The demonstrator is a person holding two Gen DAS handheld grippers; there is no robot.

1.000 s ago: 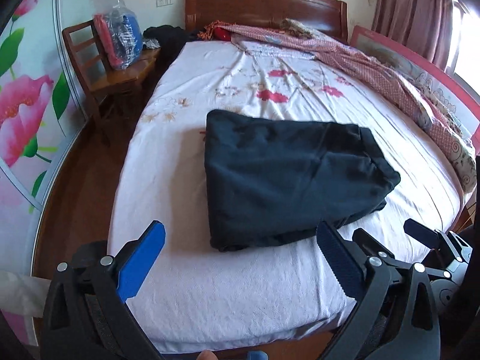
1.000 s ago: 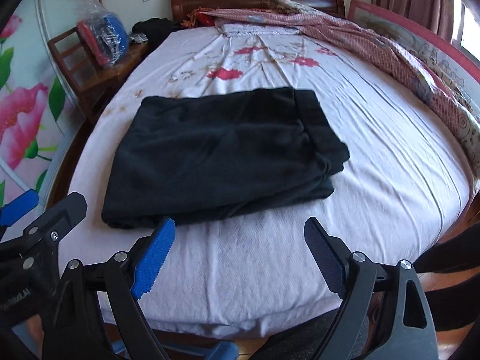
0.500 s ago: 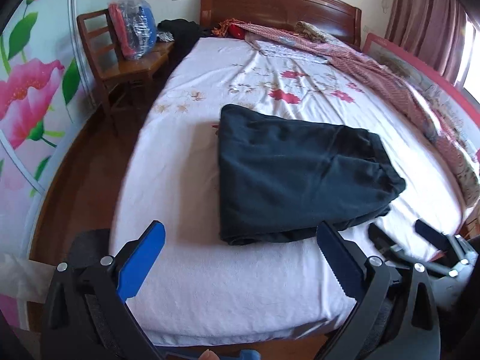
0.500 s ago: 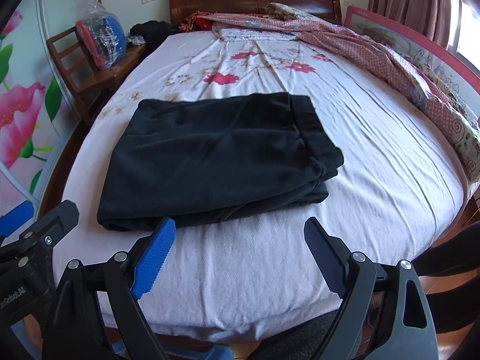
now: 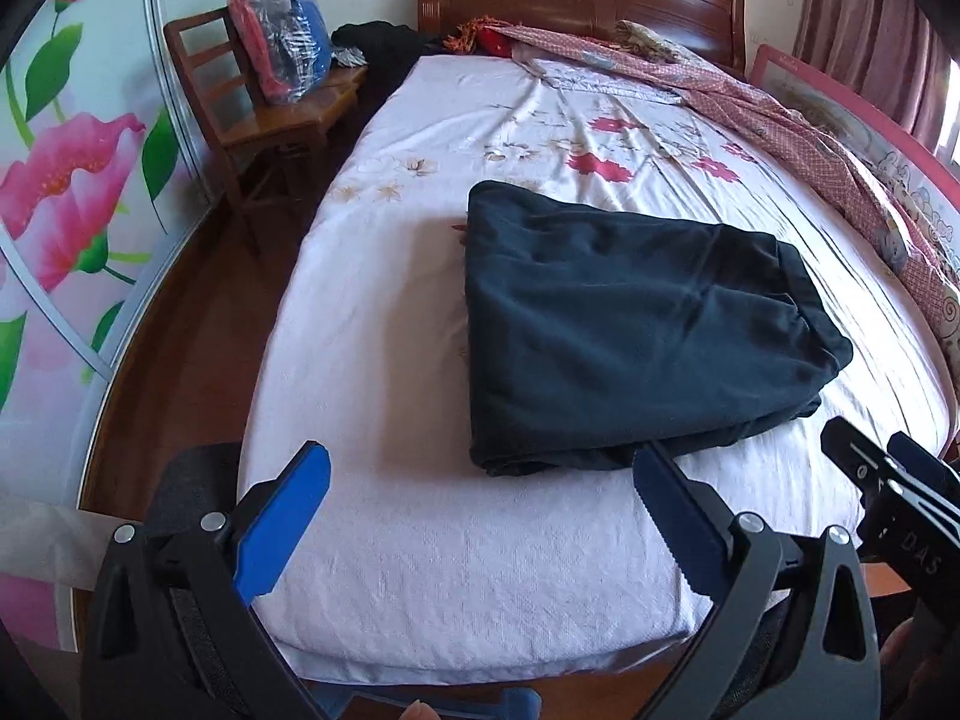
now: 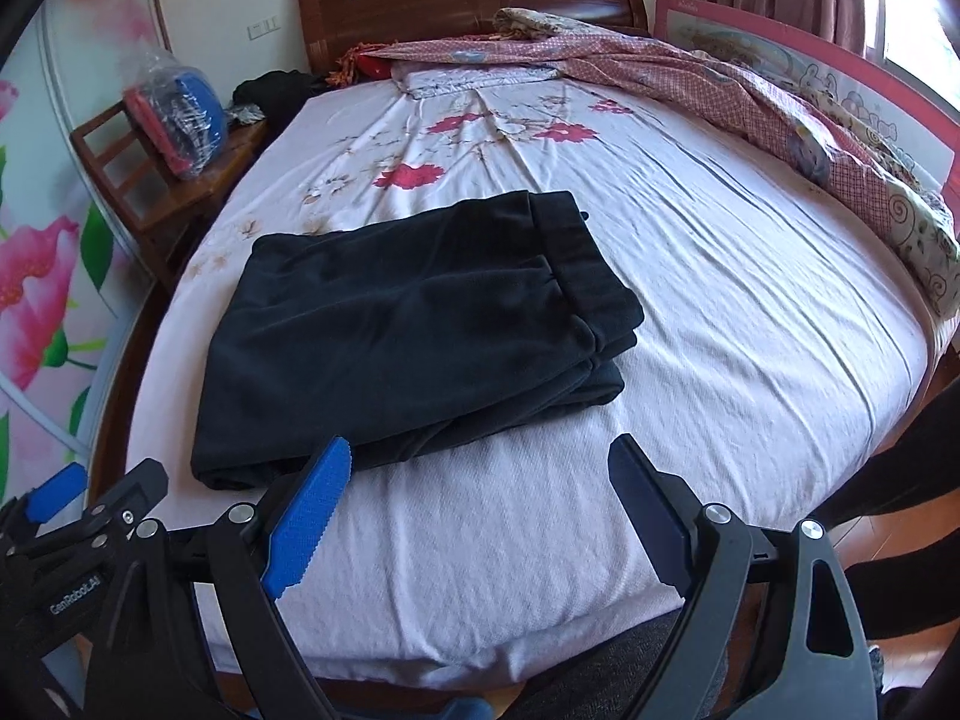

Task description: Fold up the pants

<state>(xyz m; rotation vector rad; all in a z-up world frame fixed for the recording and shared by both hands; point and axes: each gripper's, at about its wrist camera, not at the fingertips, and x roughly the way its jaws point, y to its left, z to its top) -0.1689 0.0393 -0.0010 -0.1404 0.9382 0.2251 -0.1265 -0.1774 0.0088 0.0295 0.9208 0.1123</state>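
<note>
While both grippers' jaws gape empty, dark pants (image 5: 630, 324) lie folded on bed (image 5: 420, 540).

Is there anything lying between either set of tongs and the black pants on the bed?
Nothing visible. Only bare white sheet lies between the right tongs and the folded black pants, and the same holds for the left tongs. Both stand open and empty, short of the pants' near edge.
</note>
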